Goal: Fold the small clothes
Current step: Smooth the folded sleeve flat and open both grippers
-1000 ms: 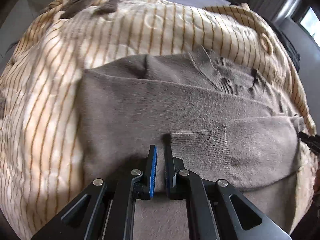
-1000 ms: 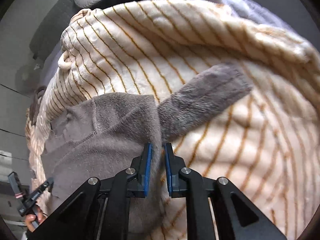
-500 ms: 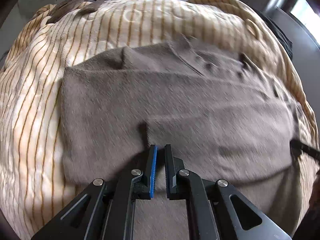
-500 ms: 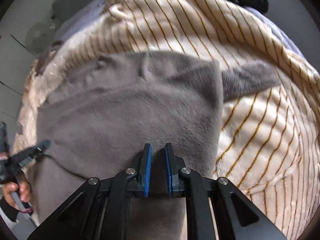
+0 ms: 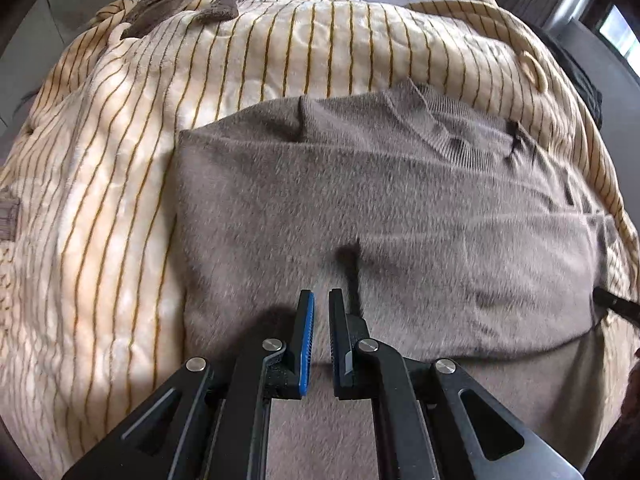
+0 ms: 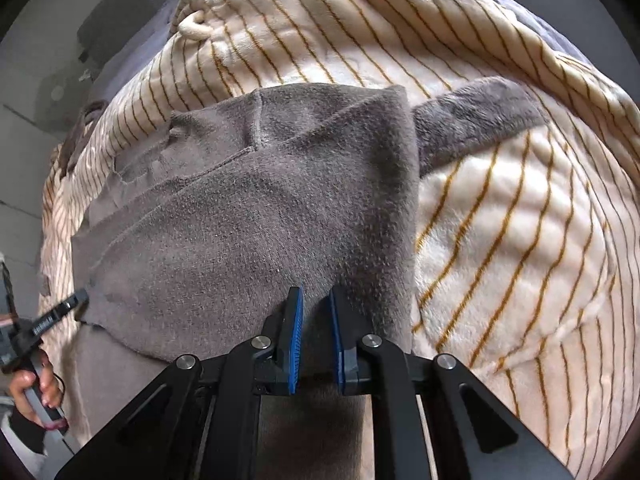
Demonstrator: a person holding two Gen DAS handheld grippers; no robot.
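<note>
Sweater (image 5: 384, 208) lies on blanket (image 5: 100, 208), sleeve (image 6: 476, 116) outstretched.

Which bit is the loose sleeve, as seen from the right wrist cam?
Start at the cream blanket with thin gold stripes. The grey-brown sweater lies folded on it. The sleeve is the one fuzzy strip sticking out past the sweater's right edge onto bare blanket; the rest is tucked into the block.
</note>
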